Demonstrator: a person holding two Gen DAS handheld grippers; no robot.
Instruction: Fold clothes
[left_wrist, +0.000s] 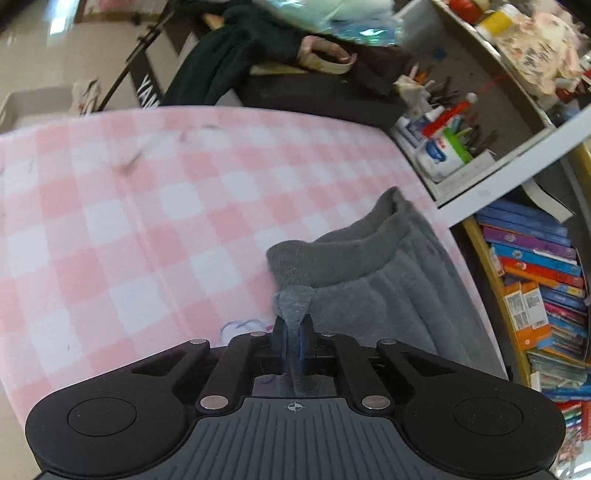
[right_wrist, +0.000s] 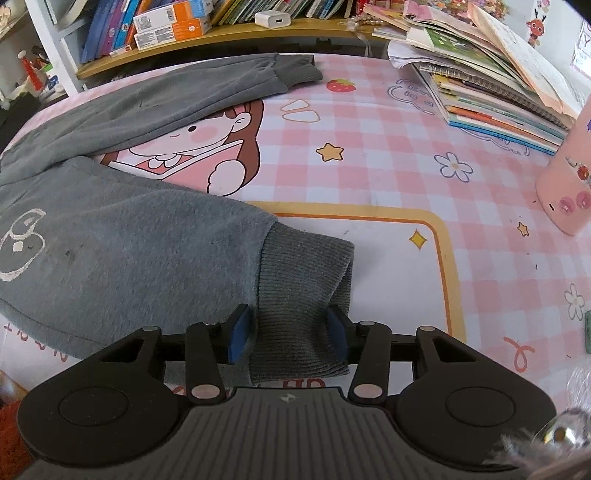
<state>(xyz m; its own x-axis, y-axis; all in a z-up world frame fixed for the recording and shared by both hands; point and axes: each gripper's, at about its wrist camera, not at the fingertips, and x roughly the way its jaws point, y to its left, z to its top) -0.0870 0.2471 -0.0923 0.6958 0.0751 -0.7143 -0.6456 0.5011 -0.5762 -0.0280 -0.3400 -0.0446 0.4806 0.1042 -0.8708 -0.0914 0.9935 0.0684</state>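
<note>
A: While the grey trousers (right_wrist: 122, 236) are spread across the pink checked table mat (right_wrist: 369, 173), can any fold be counted as done?

B: None can be made out. In the right wrist view the two legs are seen splayed apart, the far leg (right_wrist: 192, 88) stretched toward the bookshelf (right_wrist: 207, 33) and the near leg lying straight out in front of the gripper. The task is judged to be at its start.

A: What is held on the left?

B: A small pinch of grey fabric near the waistband (left_wrist: 332, 254) is clamped by the left gripper (left_wrist: 292, 332); its blue pads are drawn almost together, with cloth bunched above them.

A: And on the right?

B: The ribbed cuff (right_wrist: 299, 295) of the near leg is straddled by the right gripper (right_wrist: 290, 332). The pads are set partly apart at either side of the cuff; whether it is actually pressed cannot be told.

A: What is left?

B: Presumably everything: one leg is to be laid over the other, then the length is to be halved. The stacked books (right_wrist: 491, 92) and pink cup (right_wrist: 565, 184) are well clear of the cloth.
</note>
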